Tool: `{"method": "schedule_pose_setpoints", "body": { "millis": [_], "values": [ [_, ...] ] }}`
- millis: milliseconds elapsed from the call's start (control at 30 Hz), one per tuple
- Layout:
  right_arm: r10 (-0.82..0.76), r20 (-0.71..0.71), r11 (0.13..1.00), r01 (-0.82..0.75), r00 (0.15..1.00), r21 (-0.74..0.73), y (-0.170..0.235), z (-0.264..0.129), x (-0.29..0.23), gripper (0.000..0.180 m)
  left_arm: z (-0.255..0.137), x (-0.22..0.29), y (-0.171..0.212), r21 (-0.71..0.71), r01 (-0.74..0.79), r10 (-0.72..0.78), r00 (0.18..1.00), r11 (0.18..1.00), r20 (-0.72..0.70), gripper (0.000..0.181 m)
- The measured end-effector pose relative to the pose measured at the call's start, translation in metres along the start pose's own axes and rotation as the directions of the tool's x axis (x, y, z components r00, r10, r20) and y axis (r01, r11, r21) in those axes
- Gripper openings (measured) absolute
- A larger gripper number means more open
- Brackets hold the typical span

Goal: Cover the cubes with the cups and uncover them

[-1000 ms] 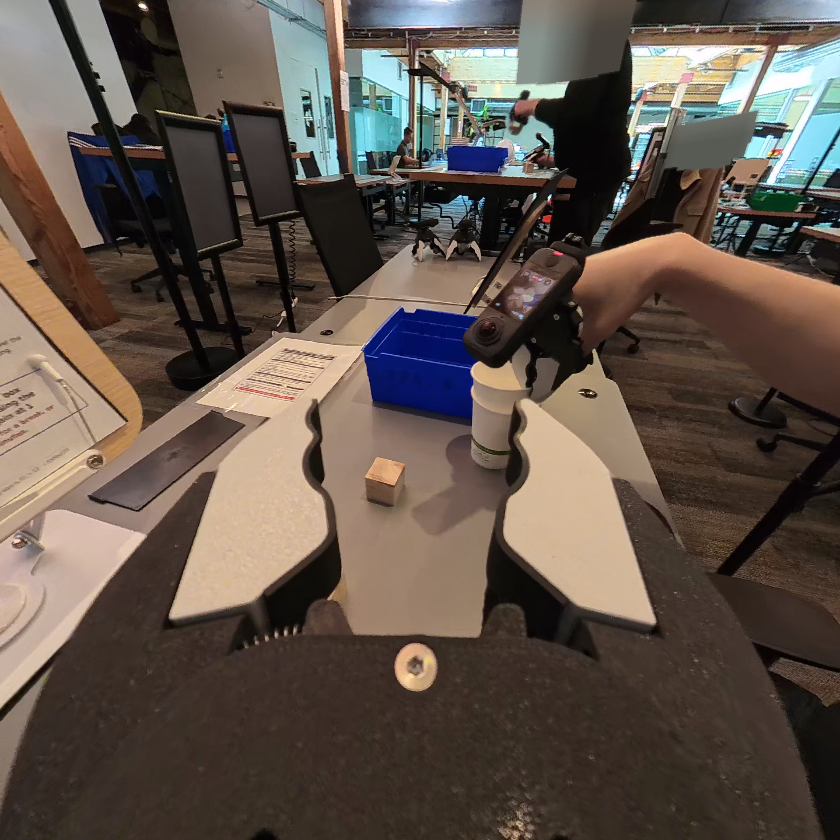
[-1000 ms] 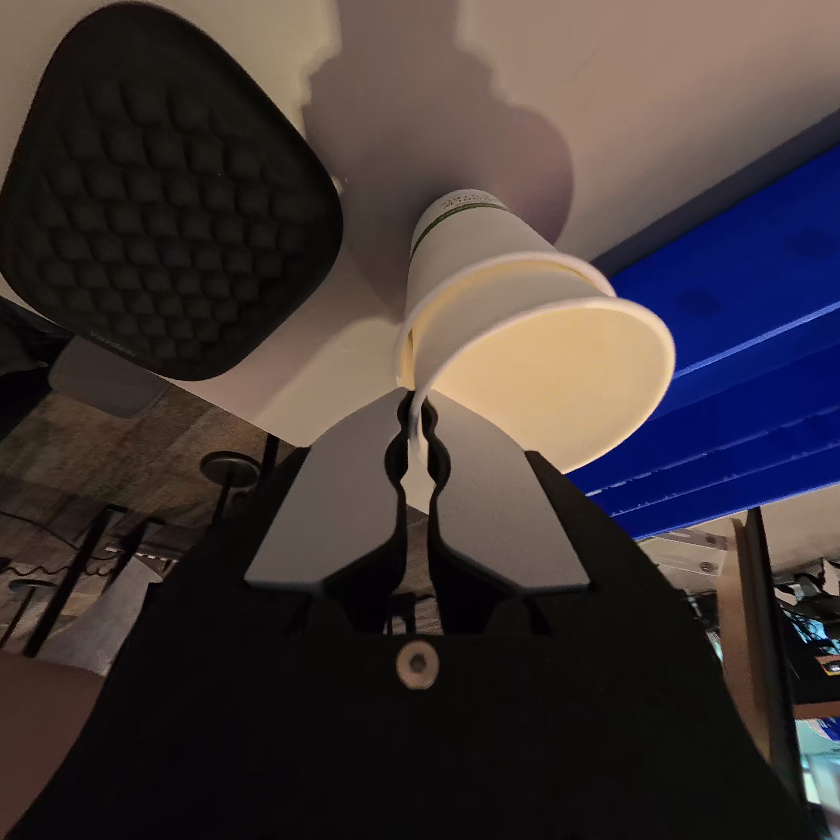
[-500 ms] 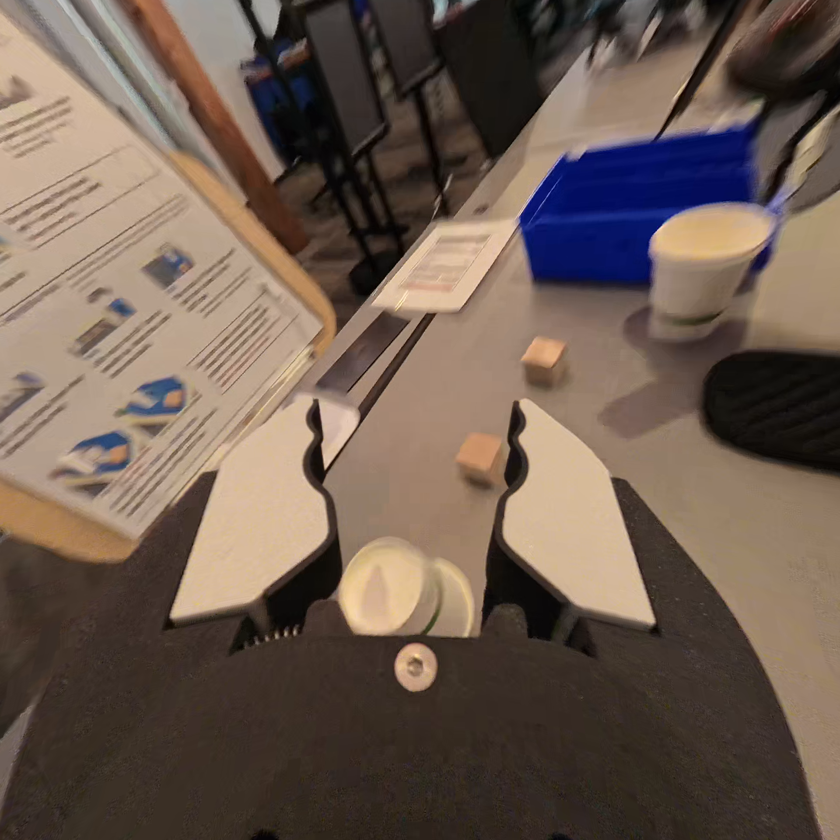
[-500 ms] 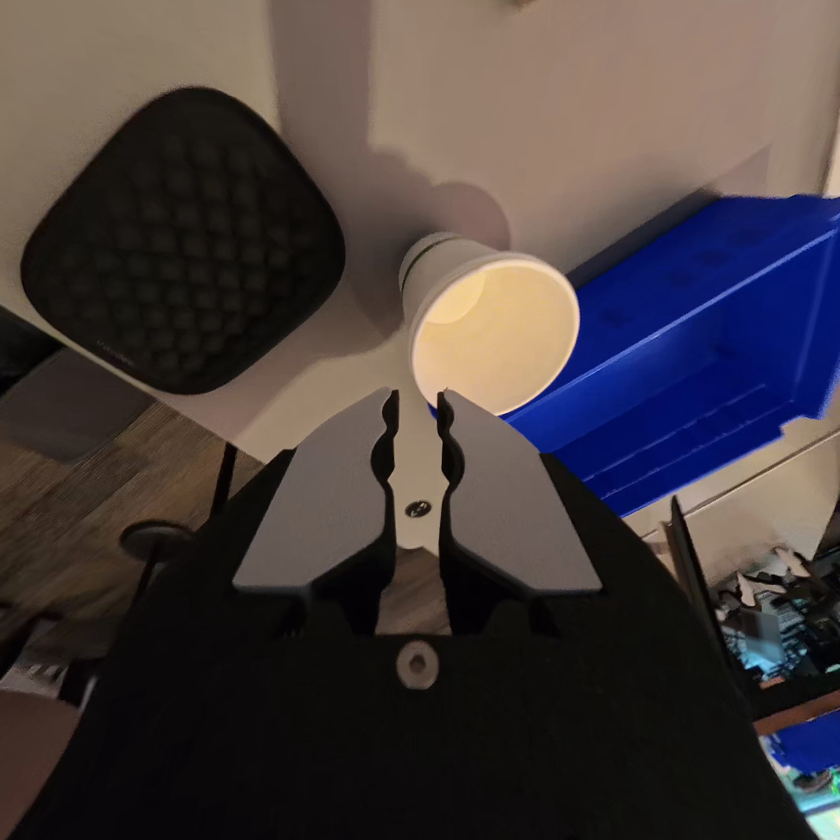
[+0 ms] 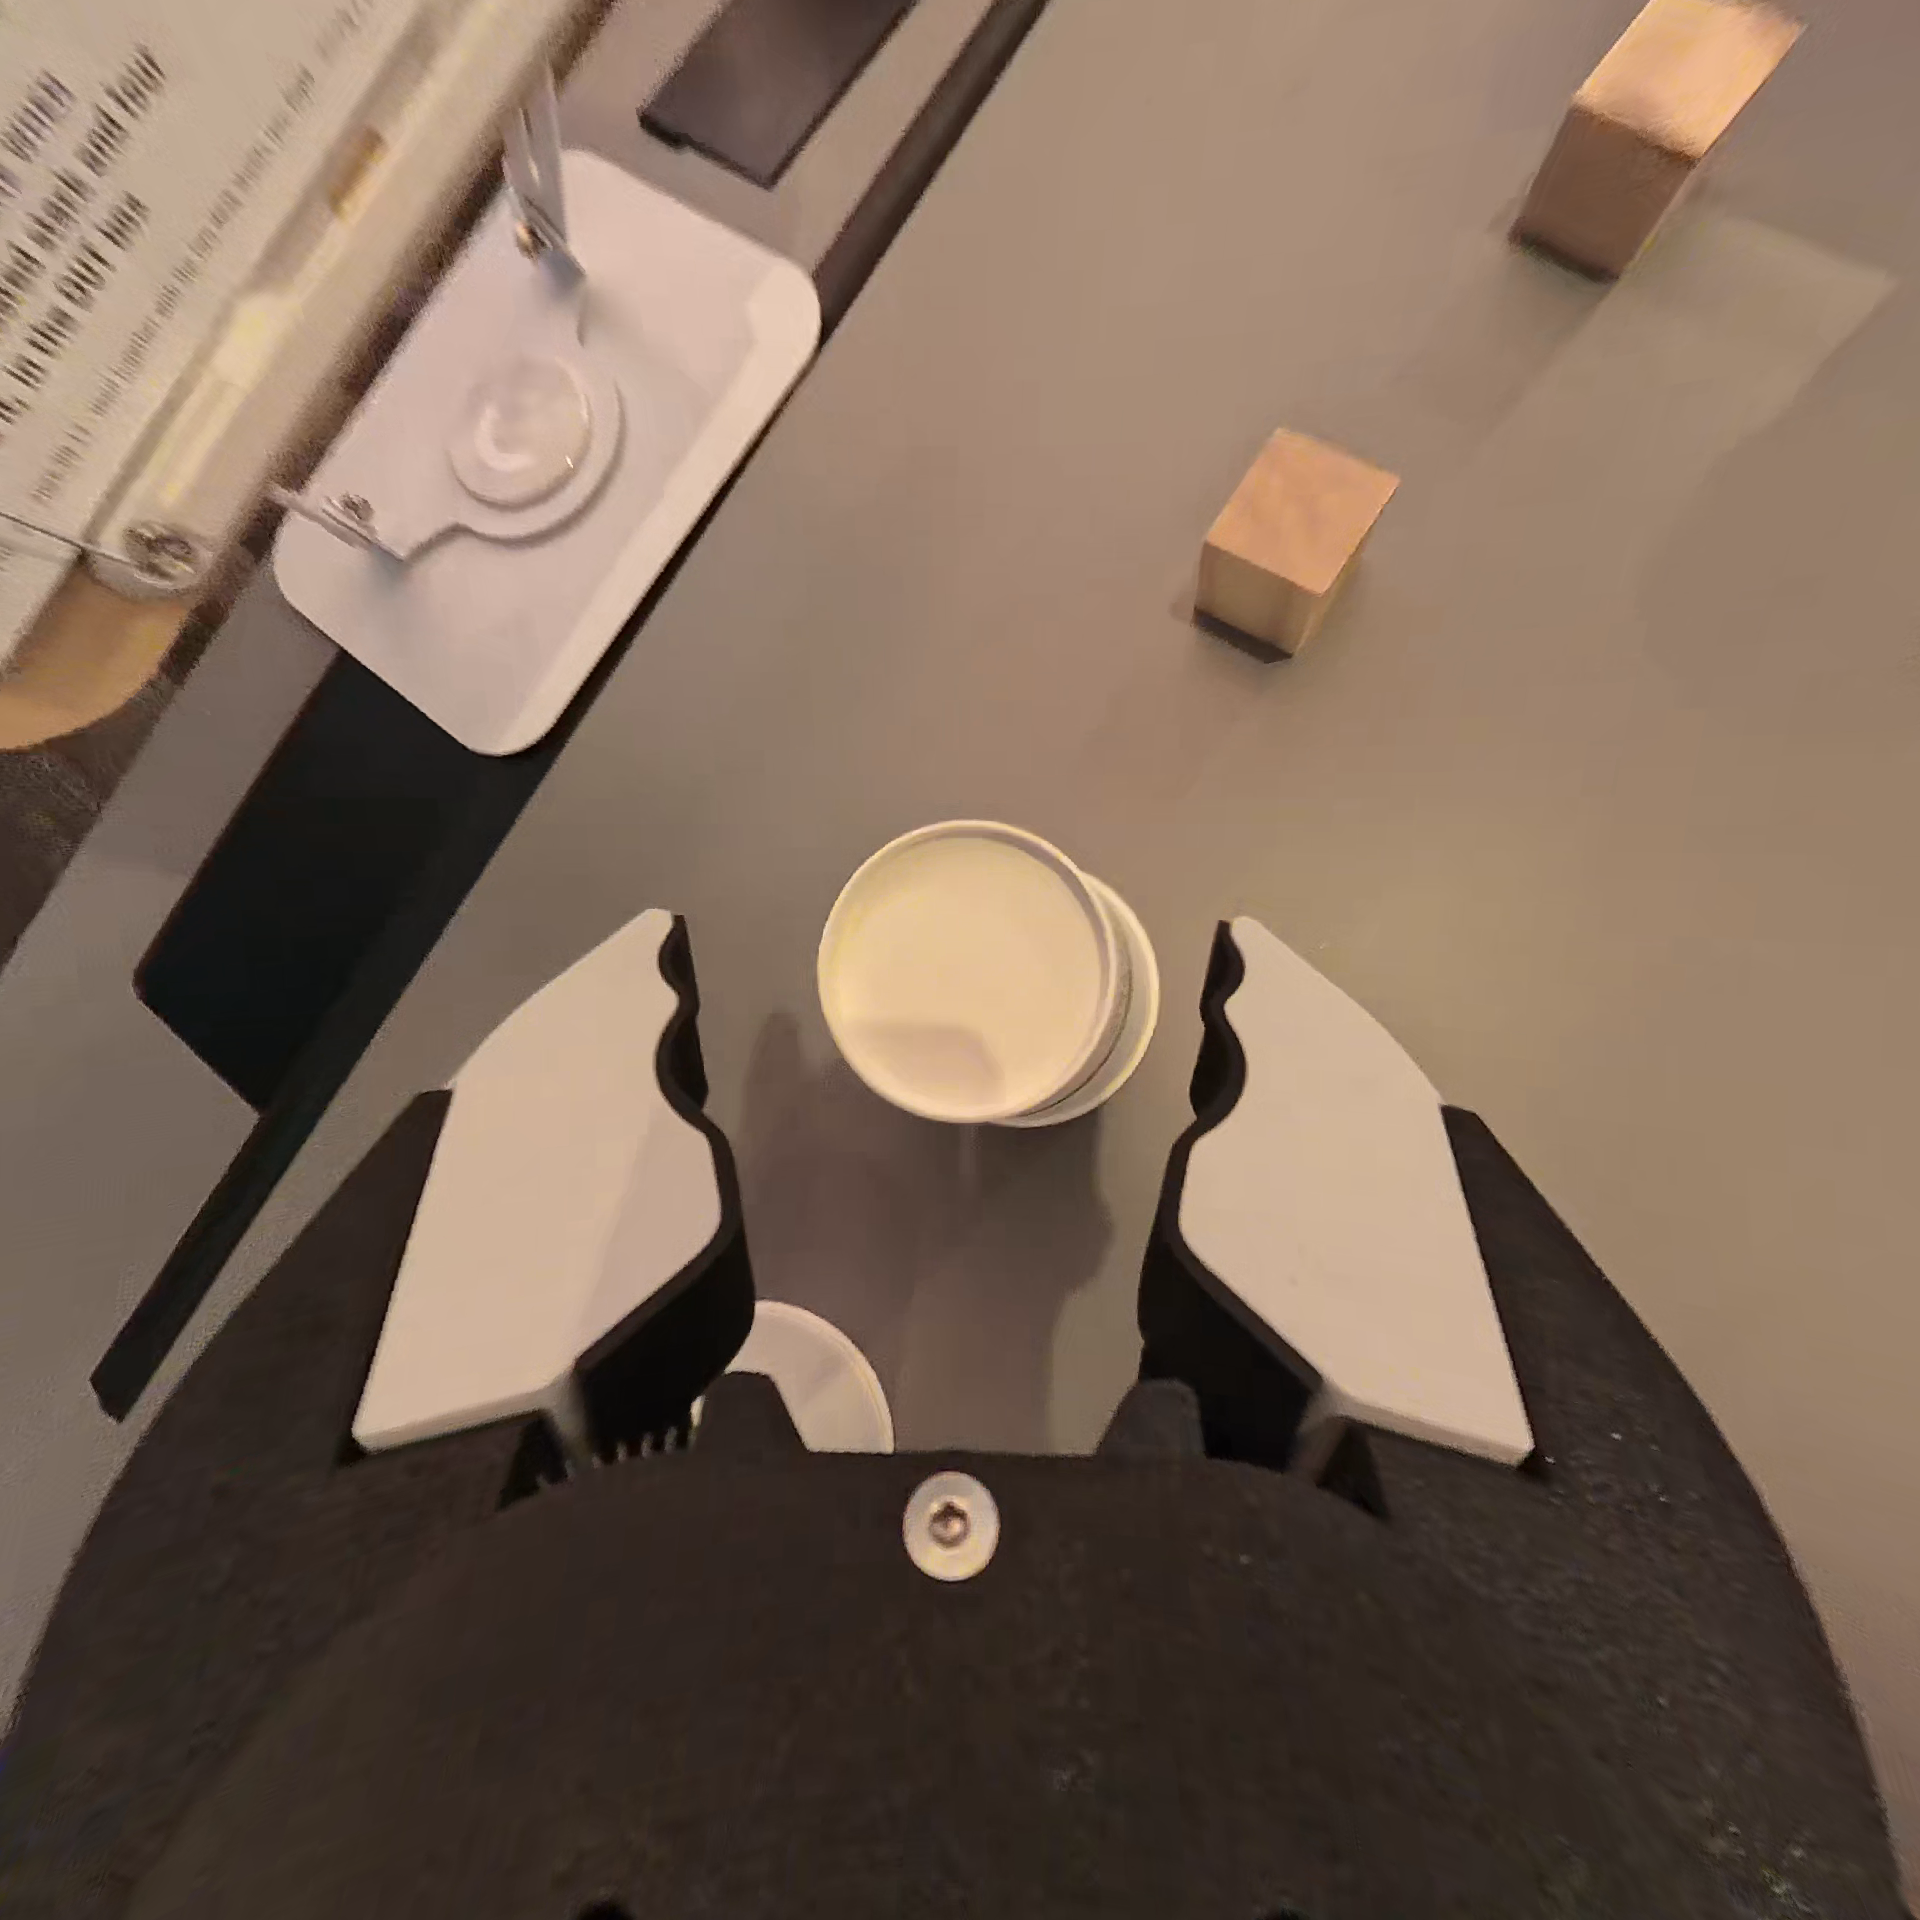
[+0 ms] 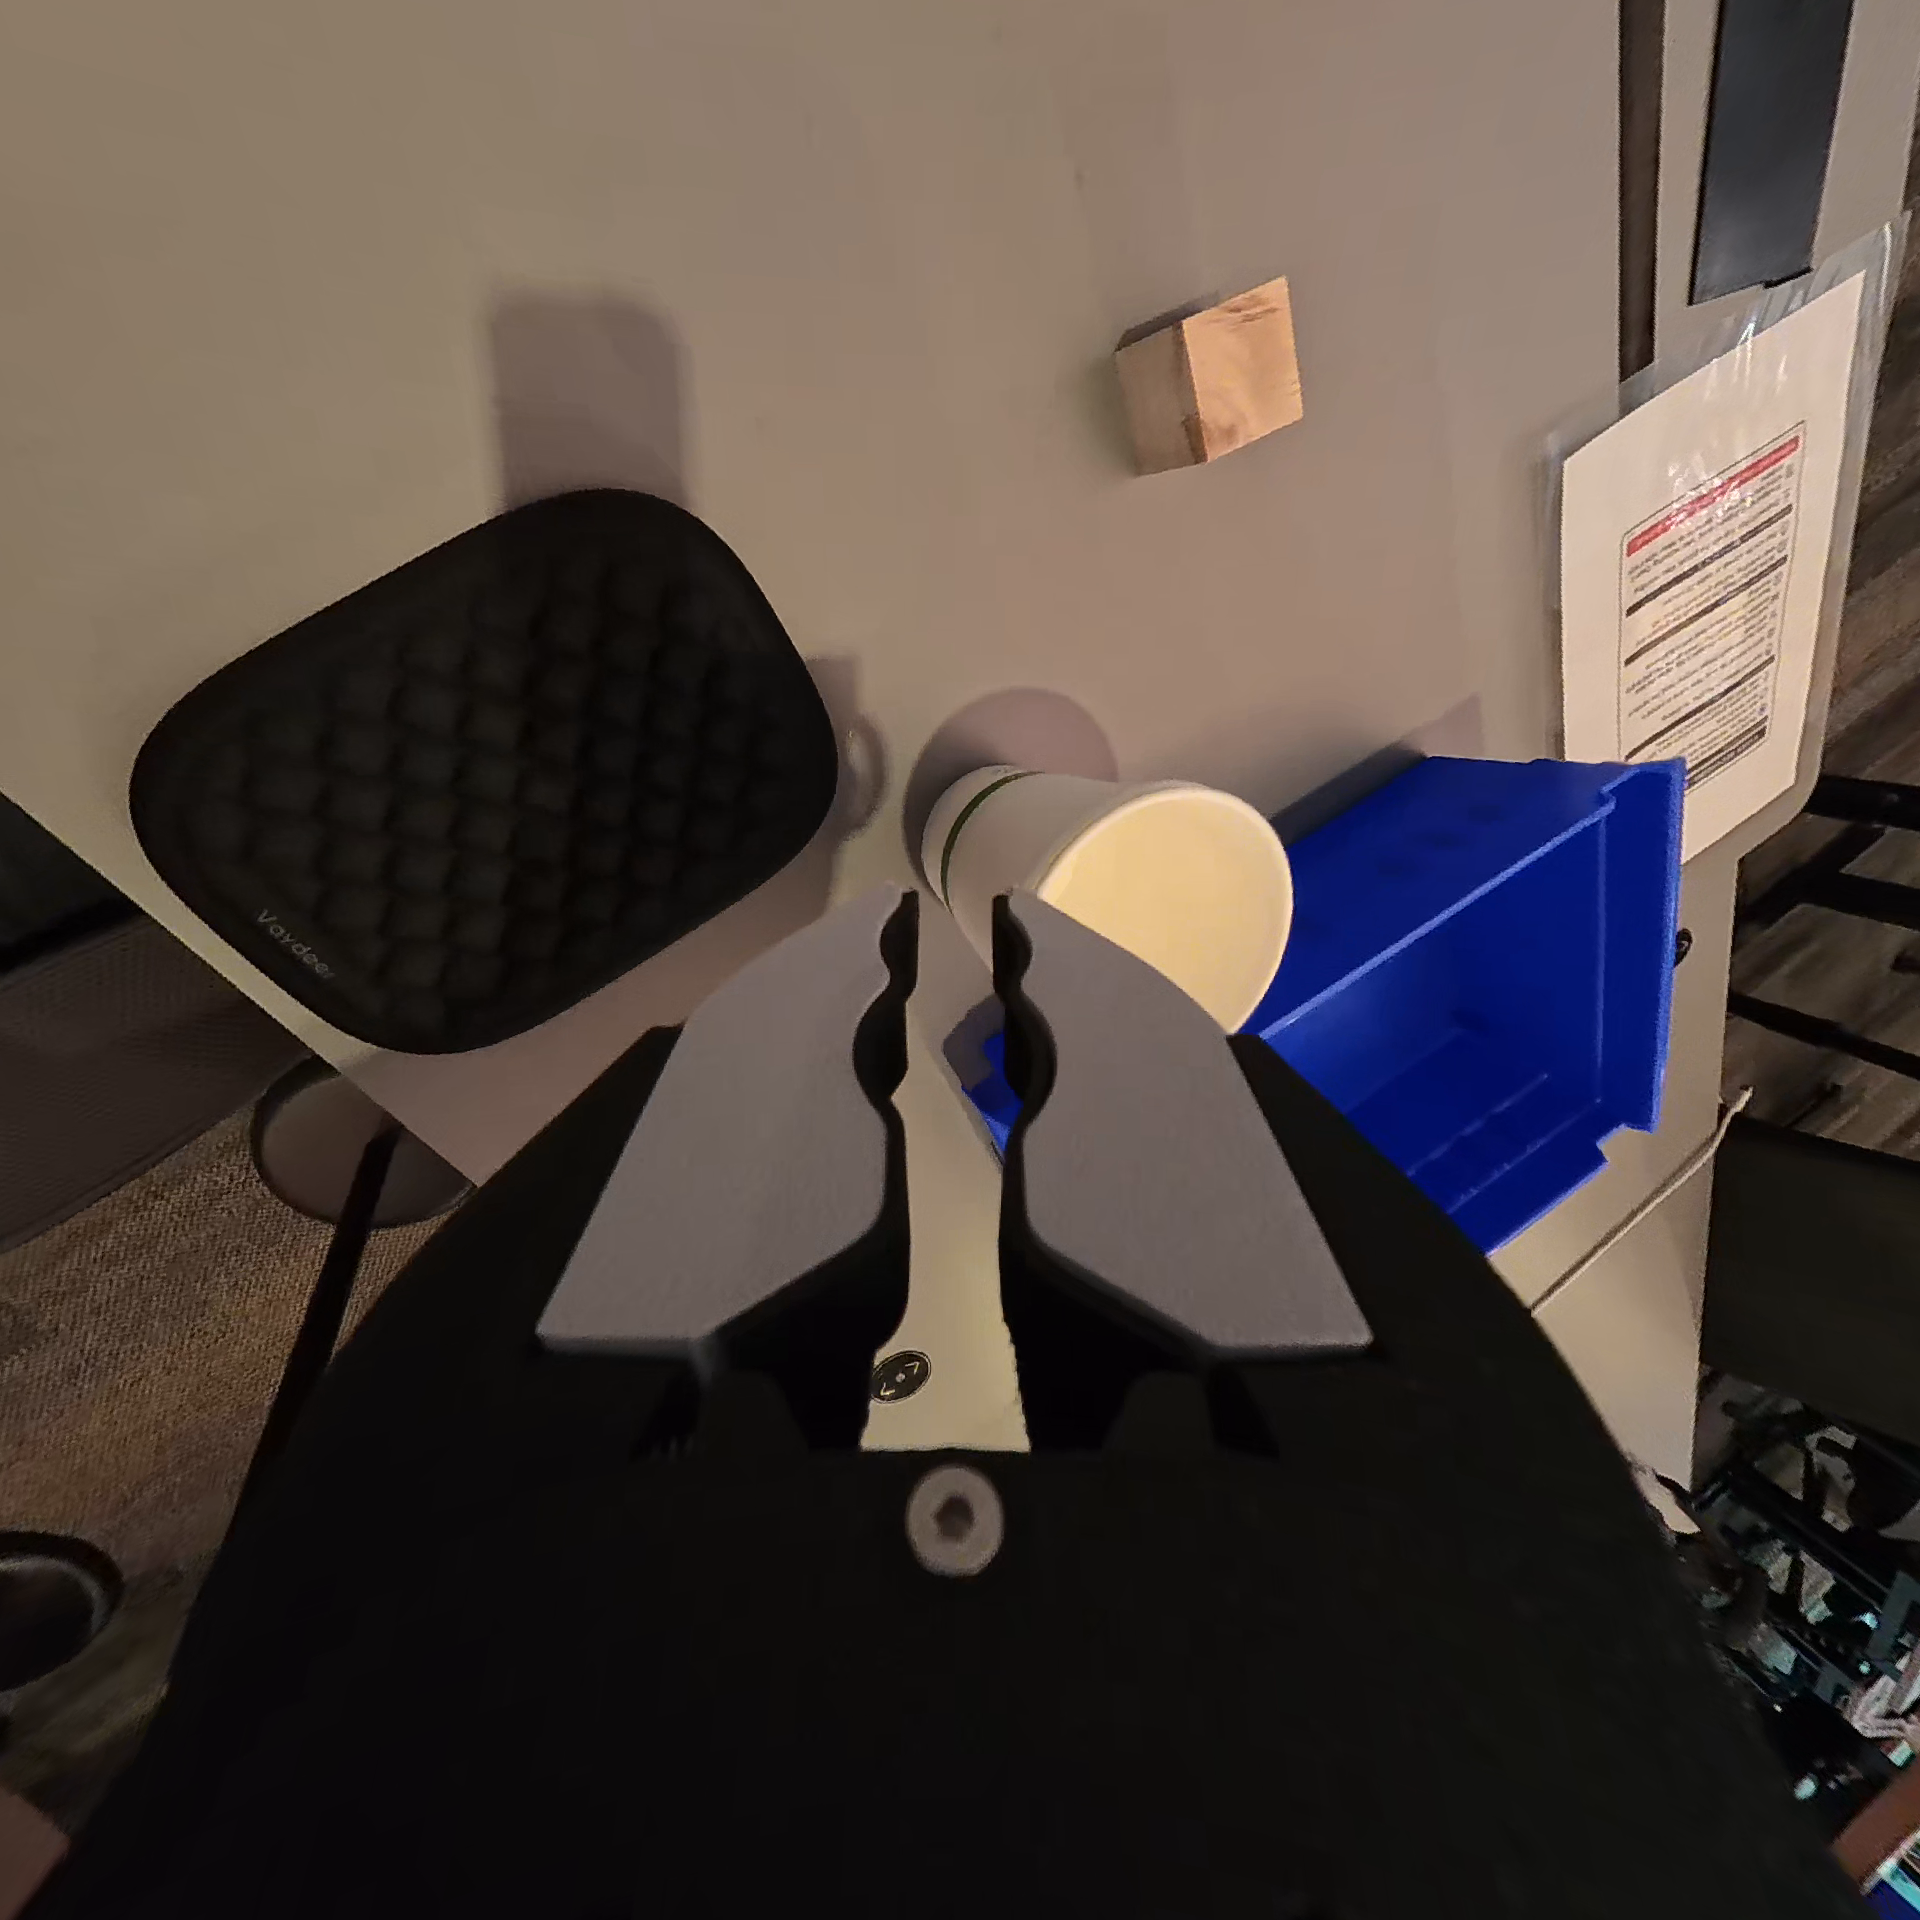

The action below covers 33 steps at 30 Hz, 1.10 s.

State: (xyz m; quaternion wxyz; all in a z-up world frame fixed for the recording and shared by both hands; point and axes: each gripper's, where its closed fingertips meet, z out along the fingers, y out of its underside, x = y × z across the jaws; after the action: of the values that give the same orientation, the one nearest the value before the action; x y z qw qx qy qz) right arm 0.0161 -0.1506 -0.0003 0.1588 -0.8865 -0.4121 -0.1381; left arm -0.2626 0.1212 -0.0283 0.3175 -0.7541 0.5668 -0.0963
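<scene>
Left gripper (image 5: pixel 951 940): we see its jaws spread wide and holding nothing, over an inverted cup (image 5: pixel 982 1003).
Inverted cup: it stands base up on the grey table (image 5: pixel 1039 644), between the 2 fingers but not touching them.
Cubes: 2 wooden ones lie beyond this cup, the near cube (image 5: pixel 1294 540) and the far cube (image 5: pixel 1652 135), both uncovered.
Right gripper (image 6: pixel 951 914): we see only a narrow gap, nothing held.
Upright cup (image 6: pixel 1112 883): mouth up, just ahead of the fingertips, beside a blue bin (image 6: pixel 1475 997).
Black pad (image 6: pixel 483 769): to the left of this cup.
</scene>
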Motion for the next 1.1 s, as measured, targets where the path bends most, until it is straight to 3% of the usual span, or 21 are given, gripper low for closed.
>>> {"method": "schedule_pose_setpoints", "body": {
  "millis": [33,200,600,833,933,1100],
  "values": [
    [0.004,-0.003,1.0,-0.004,1.0,0.003,0.001,0.0,0.001,0.013,0.008,-0.002,0.006,-0.043,-0.004,0.004,1.0,0.999,0.01,0.093],
    [0.022,-0.008,0.999,-0.022,1.0,0.024,0.006,-0.002,0.004,0.013,0.029,0.005,0.01,-0.083,0.021,-0.026,0.998,0.996,-0.059,0.094],
    [0.021,-0.002,1.0,-0.021,1.0,0.022,0.012,-0.001,0.002,0.013,0.049,0.002,0.033,-0.237,-0.03,0.029,1.0,0.971,-0.009,0.091],
    [0.019,0.008,1.0,-0.019,1.0,0.021,0.012,0.0,0.0,0.013,0.049,-0.003,0.033,-0.24,-0.067,0.076,0.997,0.968,0.026,0.084],
    [0.016,0.012,1.0,-0.016,1.0,0.016,0.012,0.001,-0.001,0.013,0.043,-0.001,0.028,-0.211,-0.085,0.091,0.996,0.974,0.015,0.084],
    [0.012,0.004,1.0,-0.012,1.0,0.018,0.012,0.0,0.0,0.013,0.012,0.007,-0.001,-0.009,-0.073,0.073,0.997,0.997,-0.04,0.084]
  ]
}}
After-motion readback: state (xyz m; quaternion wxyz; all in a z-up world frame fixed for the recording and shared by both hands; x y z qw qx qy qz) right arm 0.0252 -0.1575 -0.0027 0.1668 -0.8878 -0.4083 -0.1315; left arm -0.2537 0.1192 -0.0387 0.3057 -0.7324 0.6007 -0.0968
